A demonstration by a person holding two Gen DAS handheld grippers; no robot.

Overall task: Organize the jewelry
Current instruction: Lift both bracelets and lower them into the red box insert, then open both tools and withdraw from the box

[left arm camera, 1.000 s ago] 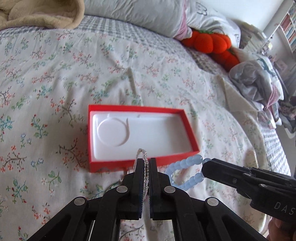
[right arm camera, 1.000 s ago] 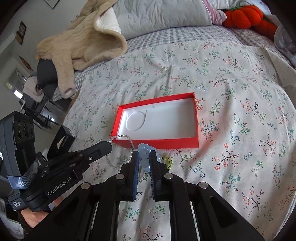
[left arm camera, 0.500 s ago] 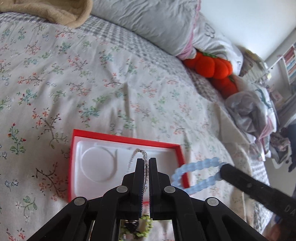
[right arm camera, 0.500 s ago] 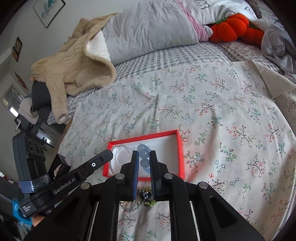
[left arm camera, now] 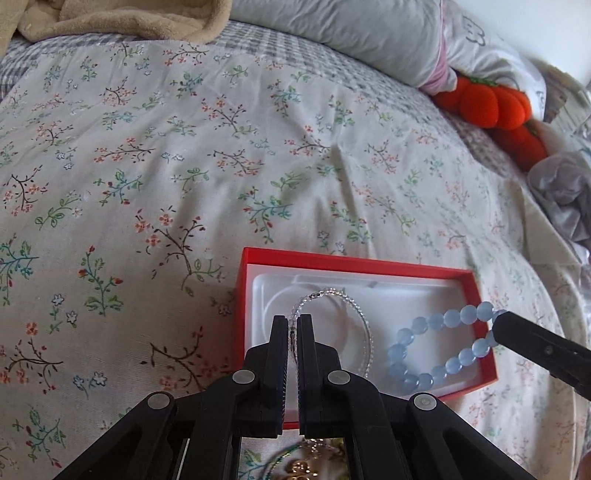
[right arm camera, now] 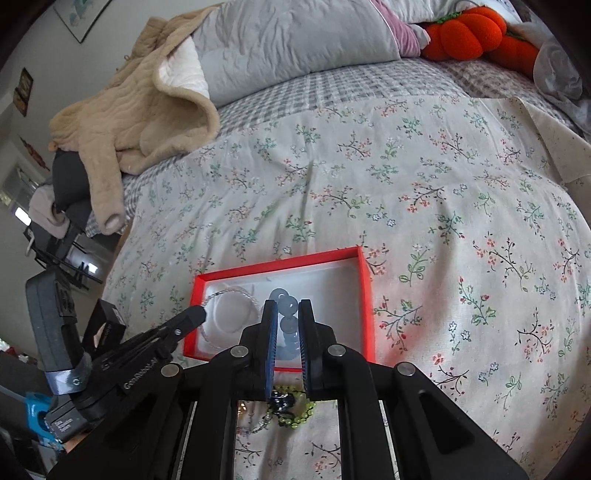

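A red box (left arm camera: pixel 332 260) with a white moulded lining lies on the floral bedspread, also seen in the right wrist view (right arm camera: pixel 364 295). My left gripper (left arm camera: pixel 294 319) is shut on a clear crystal bracelet (left arm camera: pixel 365 332) that hangs over the box's round recess. My right gripper (right arm camera: pixel 287 306) is shut on a pale blue bead bracelet (right arm camera: pixel 286 325), whose loop (left arm camera: pixel 436 343) dangles over the right half of the box. In the left wrist view the right gripper (left arm camera: pixel 496 325) enters from the right. The left gripper (right arm camera: pixel 201 314) reaches in from the left in the right wrist view.
More jewelry lies on the bedspread just before the box: a green bead string (right arm camera: pixel 295 415), a dark piece (right arm camera: pixel 280 400) and gold pieces (left arm camera: pixel 299 469). A beige jacket (right arm camera: pixel 140 110), grey pillow (right arm camera: pixel 295 40) and orange pumpkin plush (right arm camera: pixel 469 29) sit at the bed's far end.
Both grippers have moved forward and down over the red box, each still holding its bracelet. The bracelets now hang inside the box's outline instead of before its near wall.
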